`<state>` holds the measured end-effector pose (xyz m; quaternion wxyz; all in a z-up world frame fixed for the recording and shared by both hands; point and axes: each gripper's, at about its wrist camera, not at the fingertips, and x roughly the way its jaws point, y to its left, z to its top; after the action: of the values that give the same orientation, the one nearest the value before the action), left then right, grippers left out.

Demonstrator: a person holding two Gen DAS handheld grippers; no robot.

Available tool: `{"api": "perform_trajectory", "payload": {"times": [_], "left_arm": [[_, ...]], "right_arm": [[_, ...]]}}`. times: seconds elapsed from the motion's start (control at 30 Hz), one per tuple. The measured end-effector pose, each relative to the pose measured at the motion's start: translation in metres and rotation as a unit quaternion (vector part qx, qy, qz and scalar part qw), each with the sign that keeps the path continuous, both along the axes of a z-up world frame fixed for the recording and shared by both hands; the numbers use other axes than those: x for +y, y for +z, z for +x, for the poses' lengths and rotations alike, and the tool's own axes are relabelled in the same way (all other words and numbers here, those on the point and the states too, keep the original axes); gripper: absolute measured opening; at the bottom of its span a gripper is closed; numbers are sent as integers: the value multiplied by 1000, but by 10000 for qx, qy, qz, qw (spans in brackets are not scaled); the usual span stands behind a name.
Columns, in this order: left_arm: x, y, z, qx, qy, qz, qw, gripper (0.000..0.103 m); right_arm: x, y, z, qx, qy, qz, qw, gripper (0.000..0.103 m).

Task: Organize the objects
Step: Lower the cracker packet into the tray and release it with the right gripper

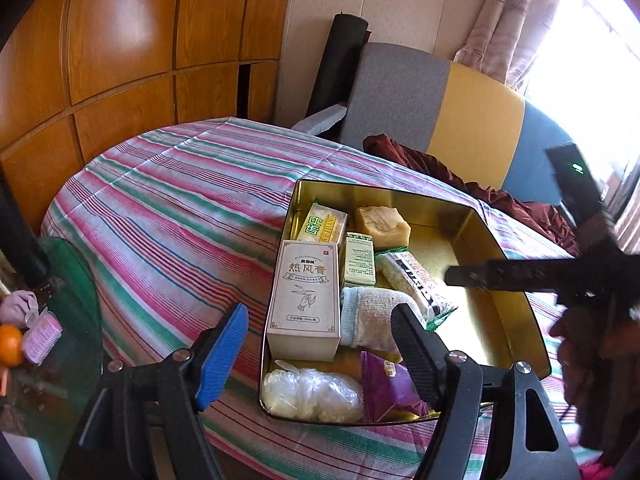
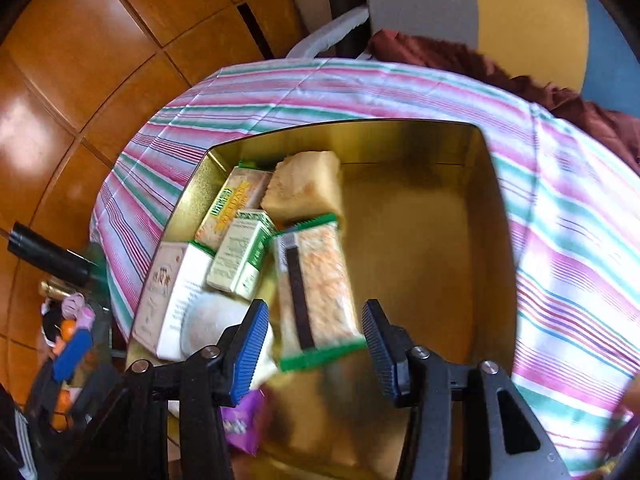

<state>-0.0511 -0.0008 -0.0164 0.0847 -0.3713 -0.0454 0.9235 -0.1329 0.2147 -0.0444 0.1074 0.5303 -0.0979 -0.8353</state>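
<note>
A gold metal tin sits on the striped tablecloth. Inside it lie a tall beige box, a small green-and-white box, a yellow-green packet, a tan block, a green-edged snack bar, a rolled white cloth, a clear plastic bag and a purple packet. My left gripper is open above the tin's near left part. My right gripper is open above the snack bar, apart from it; in the left wrist view only its body shows.
The striped tablecloth covers a round table. A grey, yellow and blue chair with dark red cloth stands behind. A glass side table at left holds an orange and small items. Wooden panels line the wall.
</note>
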Motion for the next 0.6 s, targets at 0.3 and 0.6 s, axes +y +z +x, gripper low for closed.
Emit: {"api": "perform_trajectory", "payload": {"times": [0.3, 0.6], "left_arm": [[9, 7, 13, 122, -78, -181, 9997, 79], [22, 14, 24, 269, -225, -391, 9986, 79]], "right_arm": [[18, 5, 49, 301, -246, 415, 9984, 49], [32, 16, 88, 621, -471, 601, 9951, 50]]}}
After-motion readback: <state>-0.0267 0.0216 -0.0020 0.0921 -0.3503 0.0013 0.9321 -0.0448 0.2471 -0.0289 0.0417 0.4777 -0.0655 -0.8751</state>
